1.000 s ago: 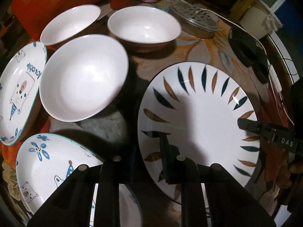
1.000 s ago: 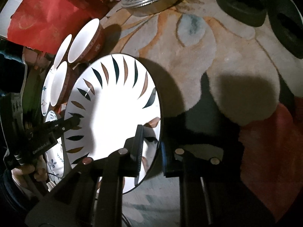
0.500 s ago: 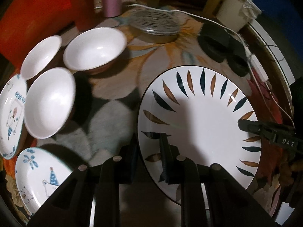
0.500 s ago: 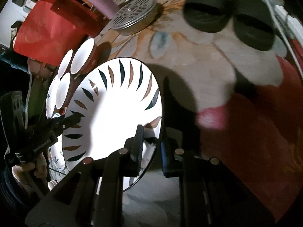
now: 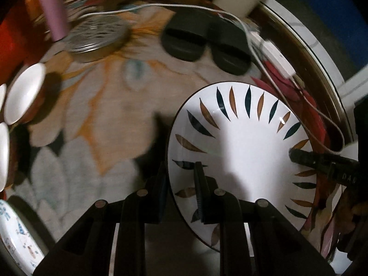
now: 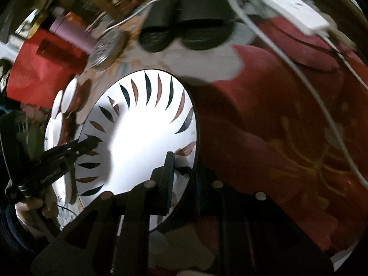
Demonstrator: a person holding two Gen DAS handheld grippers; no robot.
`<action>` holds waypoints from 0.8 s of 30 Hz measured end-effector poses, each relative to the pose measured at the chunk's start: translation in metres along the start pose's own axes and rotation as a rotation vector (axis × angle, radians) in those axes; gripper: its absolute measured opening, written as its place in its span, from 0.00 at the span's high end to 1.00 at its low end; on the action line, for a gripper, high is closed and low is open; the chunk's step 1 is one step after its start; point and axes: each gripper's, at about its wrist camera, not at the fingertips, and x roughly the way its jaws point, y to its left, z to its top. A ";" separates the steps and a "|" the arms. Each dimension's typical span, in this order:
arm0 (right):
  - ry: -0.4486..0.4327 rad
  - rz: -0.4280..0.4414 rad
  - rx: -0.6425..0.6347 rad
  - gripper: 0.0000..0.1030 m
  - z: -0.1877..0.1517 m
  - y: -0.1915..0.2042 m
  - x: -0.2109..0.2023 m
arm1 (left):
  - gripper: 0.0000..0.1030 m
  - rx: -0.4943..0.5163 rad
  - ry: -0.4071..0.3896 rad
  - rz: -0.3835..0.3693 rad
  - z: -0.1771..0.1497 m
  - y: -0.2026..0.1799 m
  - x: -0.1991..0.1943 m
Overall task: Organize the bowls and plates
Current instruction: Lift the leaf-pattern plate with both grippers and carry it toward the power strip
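Observation:
A large white plate with dark and brown leaf marks (image 5: 243, 151) is held in the air over the flowered table. My left gripper (image 5: 181, 184) is shut on its near left rim. My right gripper (image 6: 184, 174) is shut on the opposite rim, and the plate (image 6: 140, 138) fills the left of the right wrist view. The right gripper's fingers (image 5: 306, 158) show at the plate's right edge in the left wrist view. White bowls (image 5: 23, 96) sit at the far left. A cartoon-print plate (image 5: 13, 237) lies at the lower left.
A pair of black slippers (image 5: 202, 41) and a round metal lid (image 5: 99, 36) lie beyond the plate. A white cable (image 5: 260, 53) and a power strip (image 6: 292, 9) run along the right edge. A purple cup (image 5: 53, 11) and a red bag (image 6: 39, 69) stand at the back left.
Both grippers have carried the leaf plate up and to the right, away from the bowls. The bowls and cartoon plates have slid to the left edge of the views.

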 end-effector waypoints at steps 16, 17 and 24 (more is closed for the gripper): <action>0.000 -0.039 0.130 0.84 -0.020 -0.076 -0.003 | 0.80 0.060 0.079 0.001 0.002 -0.067 0.051; 0.003 -0.033 0.137 0.84 -0.021 -0.079 -0.003 | 0.80 0.061 0.083 0.007 0.001 -0.068 0.053; 0.062 -0.035 0.197 0.81 -0.029 -0.091 0.003 | 0.65 0.085 0.119 0.034 -0.007 -0.071 0.051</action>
